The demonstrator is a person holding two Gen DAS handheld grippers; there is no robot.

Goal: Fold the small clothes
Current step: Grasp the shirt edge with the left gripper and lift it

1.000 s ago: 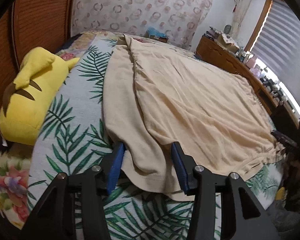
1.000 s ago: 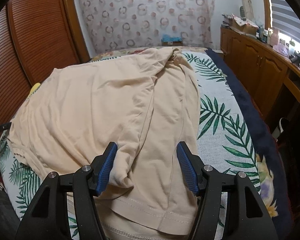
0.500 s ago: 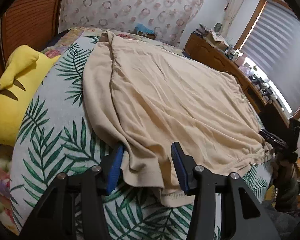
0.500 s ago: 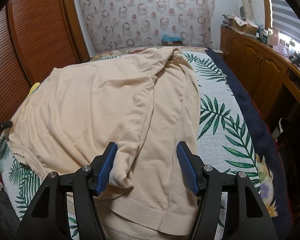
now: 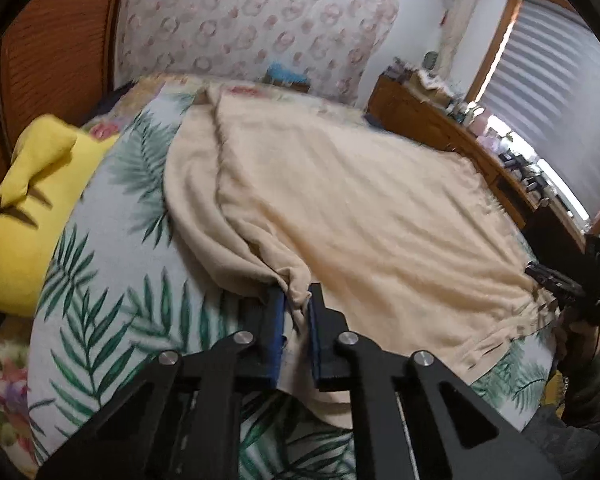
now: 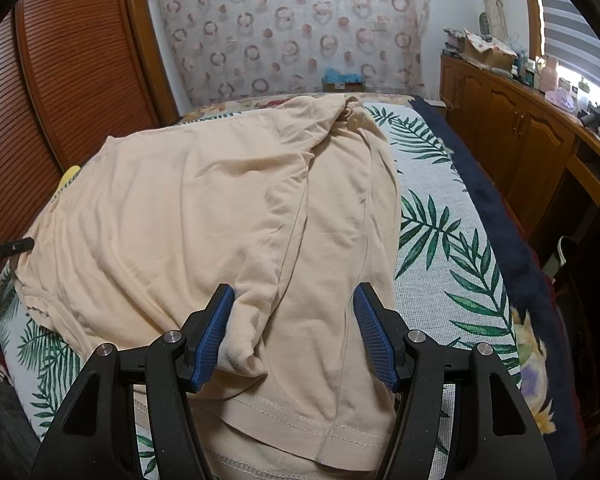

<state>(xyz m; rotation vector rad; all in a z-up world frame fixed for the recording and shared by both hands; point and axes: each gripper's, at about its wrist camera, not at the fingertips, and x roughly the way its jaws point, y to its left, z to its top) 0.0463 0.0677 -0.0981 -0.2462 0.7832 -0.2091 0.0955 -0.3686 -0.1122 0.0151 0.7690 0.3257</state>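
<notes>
Cream shirt [image 5: 360, 208] on bed [image 5: 112, 288], its near edge pinched by left claw [image 5: 297, 306]

Shirt is soft knit, pale cream, creased, with stitched hems; it lies spread across the leaf-print cover, one side folded over. Left claw's jaws have just been closing and now pinch a bunched fold of its near edge between blue pads. Right claw [image 6: 294, 322] stands part open over the hem, cloth beneath its ribbed blue pads, not gripped. Yellow plush [image 5: 32, 216] lies beside the shirt, apart from it
</notes>
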